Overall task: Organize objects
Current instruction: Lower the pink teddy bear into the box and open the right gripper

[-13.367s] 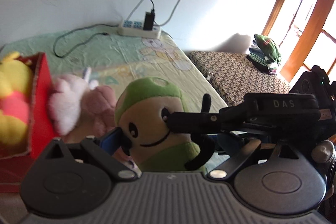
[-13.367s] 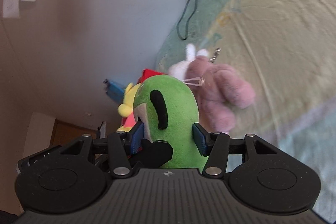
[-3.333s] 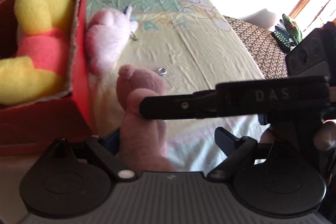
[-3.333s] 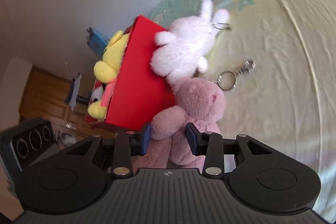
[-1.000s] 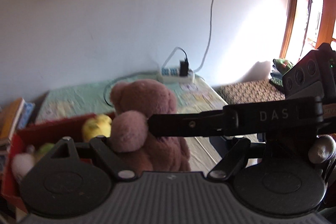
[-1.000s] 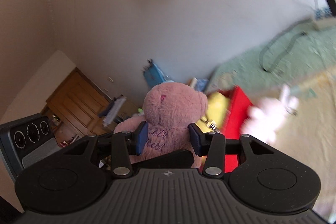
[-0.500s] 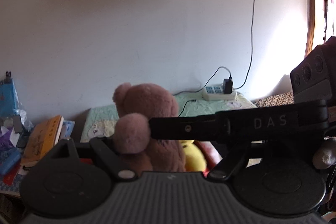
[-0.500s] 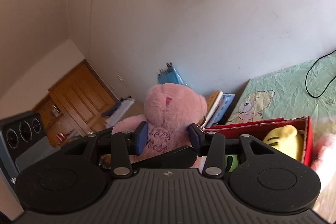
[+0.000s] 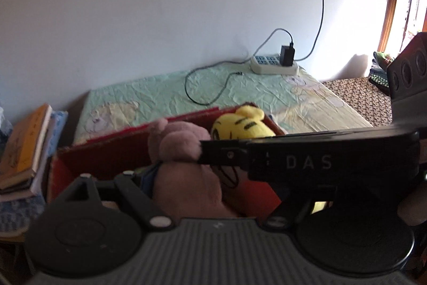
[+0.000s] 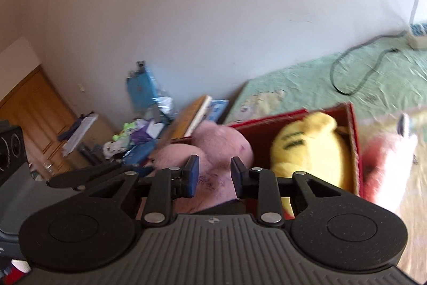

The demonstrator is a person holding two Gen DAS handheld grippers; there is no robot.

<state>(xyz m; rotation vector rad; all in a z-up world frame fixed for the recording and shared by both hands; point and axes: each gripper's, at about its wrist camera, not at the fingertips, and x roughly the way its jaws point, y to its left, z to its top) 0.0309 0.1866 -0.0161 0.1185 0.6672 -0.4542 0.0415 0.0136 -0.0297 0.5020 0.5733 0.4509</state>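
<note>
Both my grippers point slantwise down over the red box at the bed's left edge. My right gripper pinches the pink bear, low in the box beside the yellow toy. My left gripper's jaws are closing with the bear between them.

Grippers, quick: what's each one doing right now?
Left gripper: closed on the pink bear.
Right gripper: closed on the same bear.
</note>
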